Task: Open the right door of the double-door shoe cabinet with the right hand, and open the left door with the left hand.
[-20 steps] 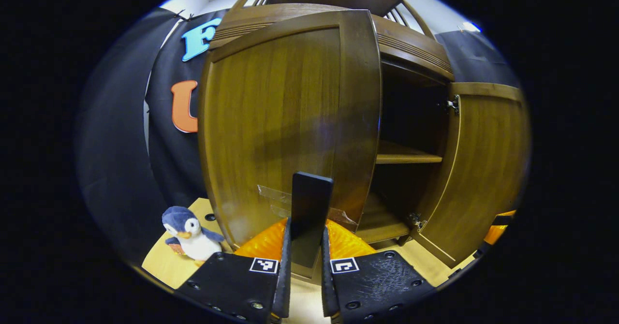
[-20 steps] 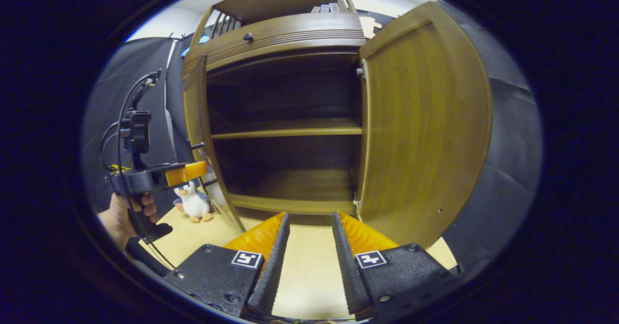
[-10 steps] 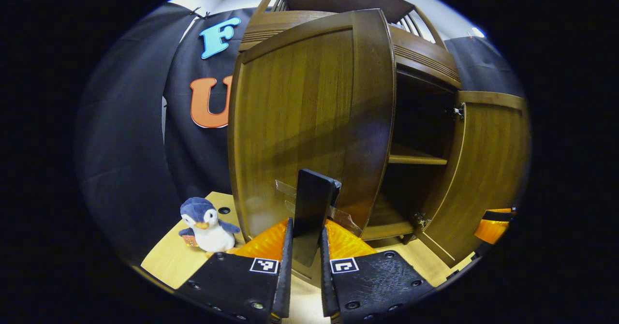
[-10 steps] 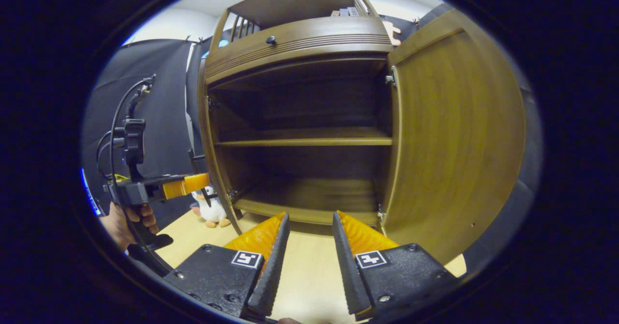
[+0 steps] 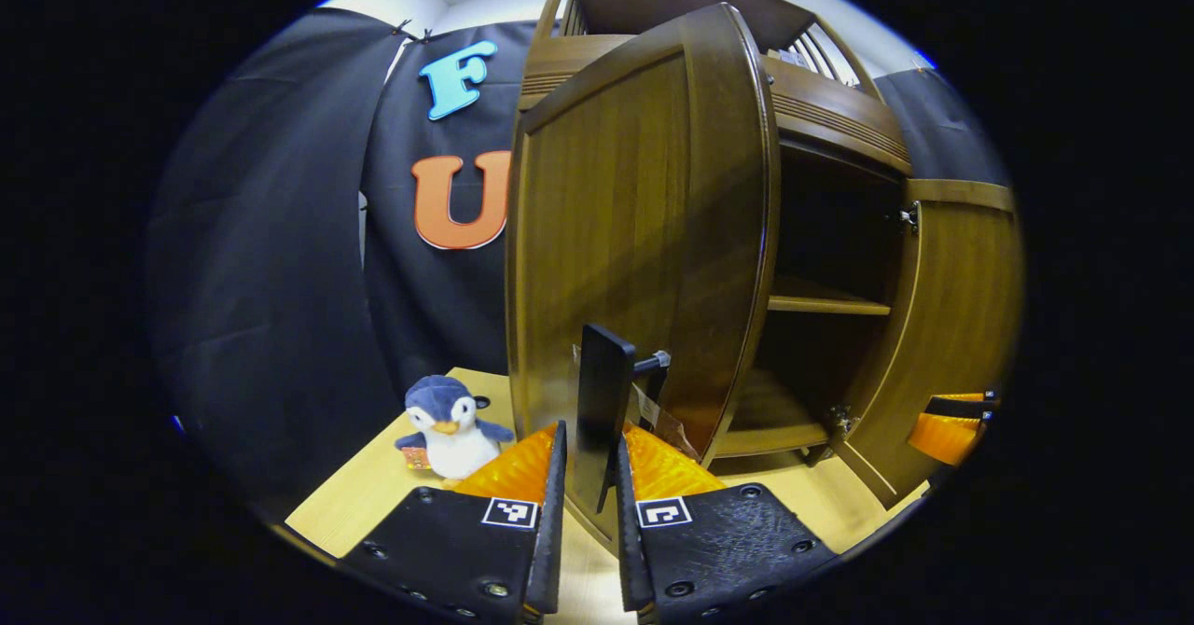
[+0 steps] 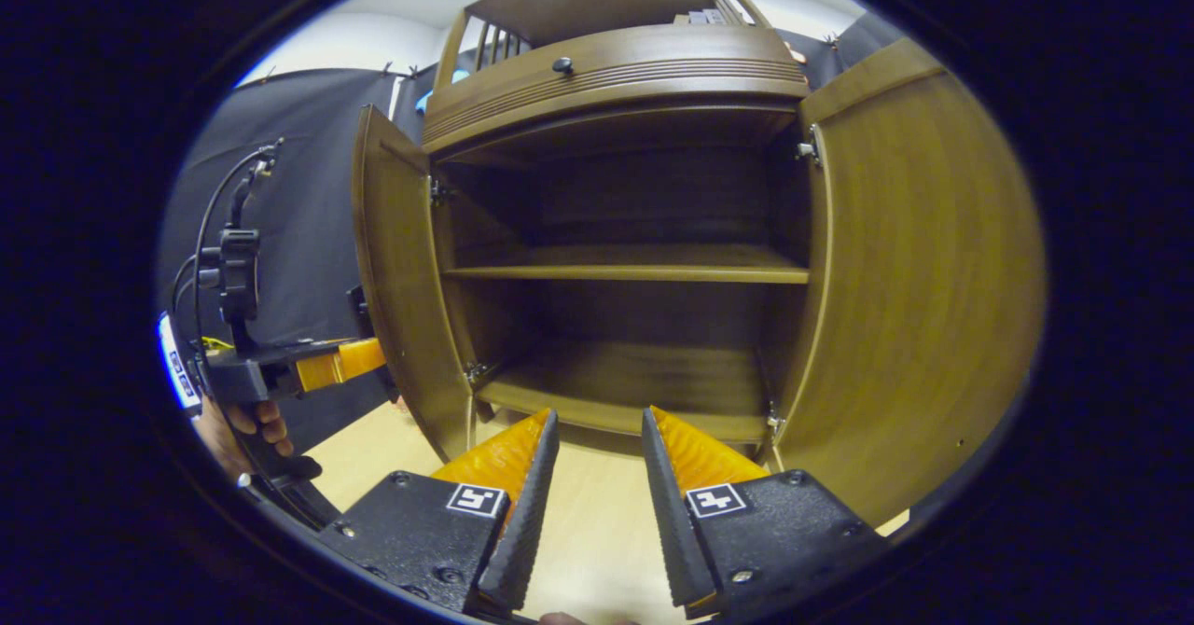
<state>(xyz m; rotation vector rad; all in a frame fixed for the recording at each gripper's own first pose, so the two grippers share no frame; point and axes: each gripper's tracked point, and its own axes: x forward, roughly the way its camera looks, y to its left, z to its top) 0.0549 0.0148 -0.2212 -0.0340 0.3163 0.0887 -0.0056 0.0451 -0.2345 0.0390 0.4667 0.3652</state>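
Observation:
The brown wooden shoe cabinet [image 6: 616, 75] stands with both doors swung out. In the left gripper view my left gripper [image 5: 588, 440] is shut on the dark flat handle [image 5: 603, 392] of the left door [image 5: 644, 233], which is opened wide. The right door [image 5: 942, 326] hangs open beyond it. In the right gripper view my right gripper [image 6: 597, 431] is open, empty and a little back from the cabinet's bottom shelf. There the left door [image 6: 396, 270] stands edge-on, and the left gripper [image 6: 331, 364] is at it, held by a hand [image 6: 247, 420]. The right door [image 6: 923, 270] stands to the right.
A plush penguin [image 5: 450, 426] sits on the pale wooden floor [image 5: 373, 490] left of the cabinet. Inside are a middle shelf [image 6: 634, 266] and a bottom shelf, both bare. A drawer knob [image 6: 562, 65] sits above. The right gripper's fingers [image 5: 947, 424] show at the far right.
The left door has swung further out with my left gripper still on its handle. The right gripper has stayed open and turned a little leftwards toward the cabinet's inside.

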